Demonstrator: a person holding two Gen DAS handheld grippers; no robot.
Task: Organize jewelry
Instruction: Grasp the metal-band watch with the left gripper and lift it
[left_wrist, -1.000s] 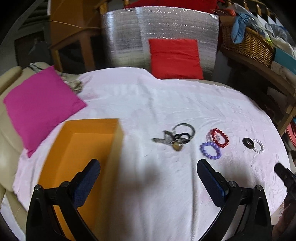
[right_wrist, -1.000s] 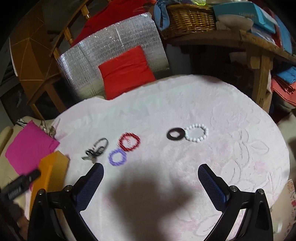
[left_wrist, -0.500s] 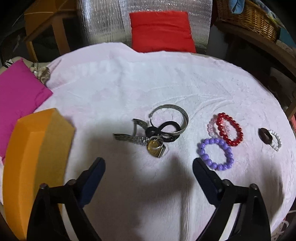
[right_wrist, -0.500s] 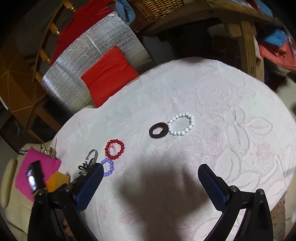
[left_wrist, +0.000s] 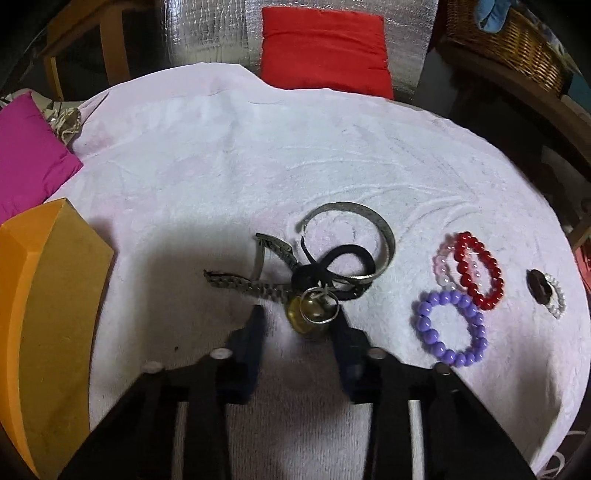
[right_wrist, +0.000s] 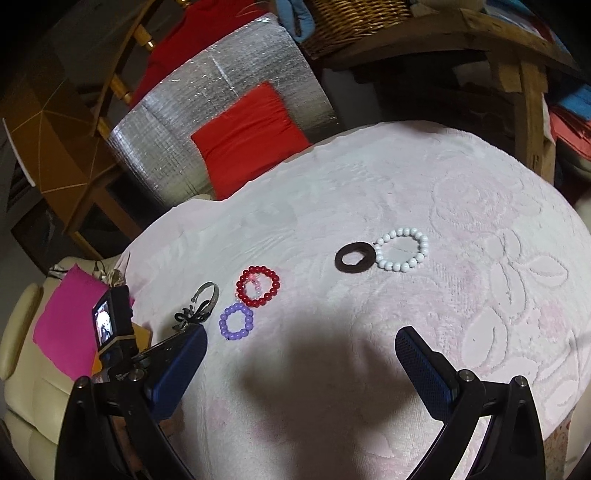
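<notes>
My left gripper (left_wrist: 299, 325) – jaws just closing, narrow, flanking the gold ring (left_wrist: 314, 314) of a tangled watch pile (left_wrist: 317, 266) on the pink cloth (left_wrist: 258, 155); pad contact unclear. My right gripper (right_wrist: 301, 349) stands wide, empty. Orange box (left_wrist: 44, 317) – cut off.

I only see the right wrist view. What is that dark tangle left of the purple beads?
Observer: Tangled watches, with metal bands and a black strap.
Operator: Has the left tool got one?
Observer: Not yet. The left tool has just been closing its jaws around a yellow-faced watch, and a gap shows at one pad.
Operator: Where might it go?
Observer: Likely the orange box, which stands left of the tangle.
</notes>
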